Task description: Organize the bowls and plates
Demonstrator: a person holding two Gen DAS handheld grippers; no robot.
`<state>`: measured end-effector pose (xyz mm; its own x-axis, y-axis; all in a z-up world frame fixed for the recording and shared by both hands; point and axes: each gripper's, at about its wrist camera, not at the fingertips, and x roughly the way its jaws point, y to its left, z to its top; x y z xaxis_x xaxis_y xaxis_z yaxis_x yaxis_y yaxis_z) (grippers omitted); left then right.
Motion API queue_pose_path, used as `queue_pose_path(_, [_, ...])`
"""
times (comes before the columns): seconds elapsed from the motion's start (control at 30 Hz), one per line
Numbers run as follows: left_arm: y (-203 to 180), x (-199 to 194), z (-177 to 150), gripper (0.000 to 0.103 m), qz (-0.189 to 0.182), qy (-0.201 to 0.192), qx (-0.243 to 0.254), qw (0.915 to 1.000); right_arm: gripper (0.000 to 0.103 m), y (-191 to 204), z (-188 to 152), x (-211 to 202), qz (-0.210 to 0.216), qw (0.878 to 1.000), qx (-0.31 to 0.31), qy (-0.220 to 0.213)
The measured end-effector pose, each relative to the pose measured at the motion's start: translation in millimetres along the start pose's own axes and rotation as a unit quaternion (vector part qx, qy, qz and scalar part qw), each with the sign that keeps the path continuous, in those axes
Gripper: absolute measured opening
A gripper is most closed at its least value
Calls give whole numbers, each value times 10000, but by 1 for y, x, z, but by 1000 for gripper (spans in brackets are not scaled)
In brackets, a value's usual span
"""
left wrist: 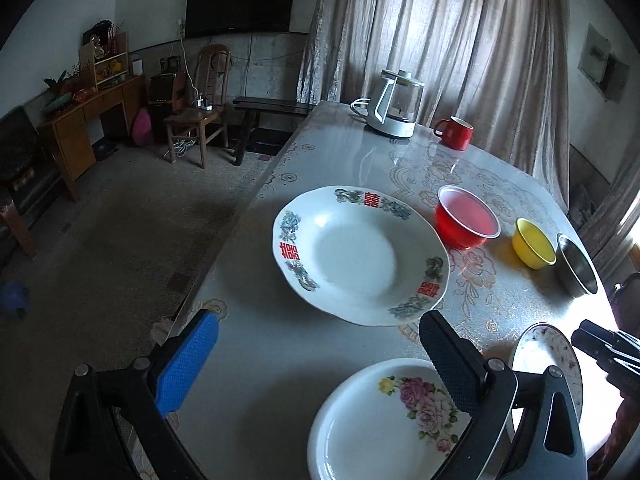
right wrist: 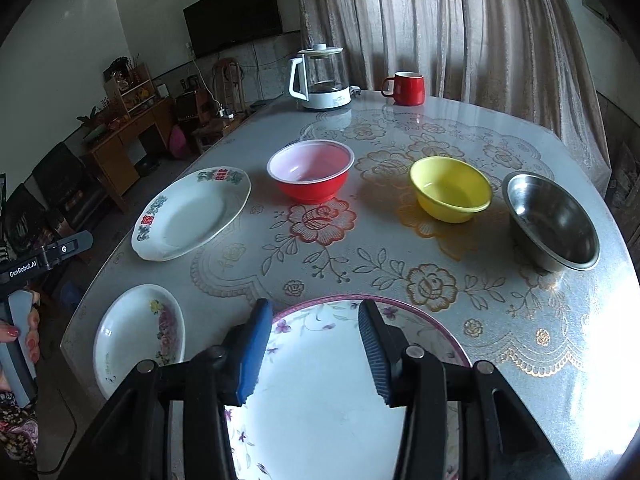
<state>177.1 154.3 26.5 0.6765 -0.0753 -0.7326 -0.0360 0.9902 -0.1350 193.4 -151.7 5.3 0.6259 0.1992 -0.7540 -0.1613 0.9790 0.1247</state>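
Observation:
On the table (right wrist: 400, 280) stand three plates and three bowls. A white plate with red characters (left wrist: 360, 256) (right wrist: 192, 214) lies at the left. A rose-patterned plate (left wrist: 384, 420) (right wrist: 138, 332) lies near the front left. A purple-rimmed plate (right wrist: 320, 392) (left wrist: 548, 356) lies at the front. A red bowl (right wrist: 311, 170) (left wrist: 466, 218), a yellow bowl (right wrist: 451, 188) (left wrist: 534, 242) and a steel bowl (right wrist: 552, 220) (left wrist: 576, 266) stand in a row behind. My left gripper (left wrist: 316, 344) is open above the table between the two left plates. My right gripper (right wrist: 316, 320) is open over the purple-rimmed plate.
A glass kettle (right wrist: 320, 78) and a red mug (right wrist: 404, 87) stand at the table's far edge by the curtains. The table's left edge drops to the floor; chairs and a desk (left wrist: 88, 120) stand beyond. The left gripper's body (right wrist: 44, 256) shows at the left of the right wrist view.

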Motion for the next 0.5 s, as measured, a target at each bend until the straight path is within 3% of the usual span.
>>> queue_pose_path(0.3, [8,30,11,102,180,221,74,9996,48,29,30,38,544,9979,152,318])
queue_pose_path(0.5, [18,50,27,103,-108,359,-75,9993,57,43,49,62,758,9964,206,313])
